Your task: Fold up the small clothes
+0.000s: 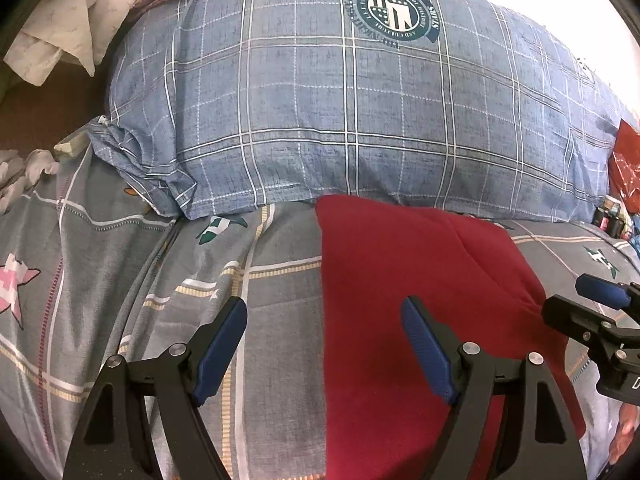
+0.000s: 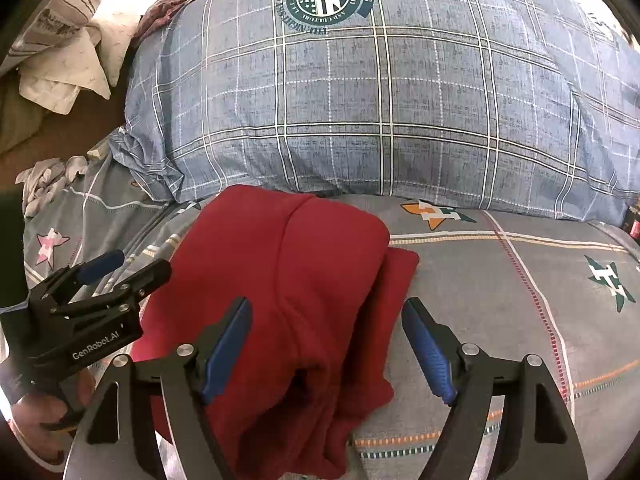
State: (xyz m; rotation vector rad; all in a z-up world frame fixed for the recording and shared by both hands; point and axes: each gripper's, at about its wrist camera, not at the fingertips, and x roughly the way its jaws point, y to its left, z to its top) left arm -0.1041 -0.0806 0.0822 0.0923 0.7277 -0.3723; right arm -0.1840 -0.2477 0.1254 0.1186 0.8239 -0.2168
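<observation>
A folded red garment [image 1: 400,280] lies flat on the grey patterned bedsheet [image 1: 160,272], just in front of a blue plaid pillow [image 1: 340,100]. In the right wrist view the red garment [image 2: 296,280] shows folded layers with a thick edge on its right side. My left gripper [image 1: 324,312] is open and empty, held above the garment's left edge. My right gripper [image 2: 326,312] is open and empty above the garment's right part. The right gripper also shows in the left wrist view [image 1: 592,304], and the left gripper shows in the right wrist view [image 2: 120,268].
The blue plaid pillow [image 2: 380,100] fills the back of the bed. Crumpled white and dark red cloths [image 1: 68,28] lie at the back left. A small grey-white cloth [image 2: 48,180] lies at the left edge. Red plastic [image 1: 626,168] sits at the right.
</observation>
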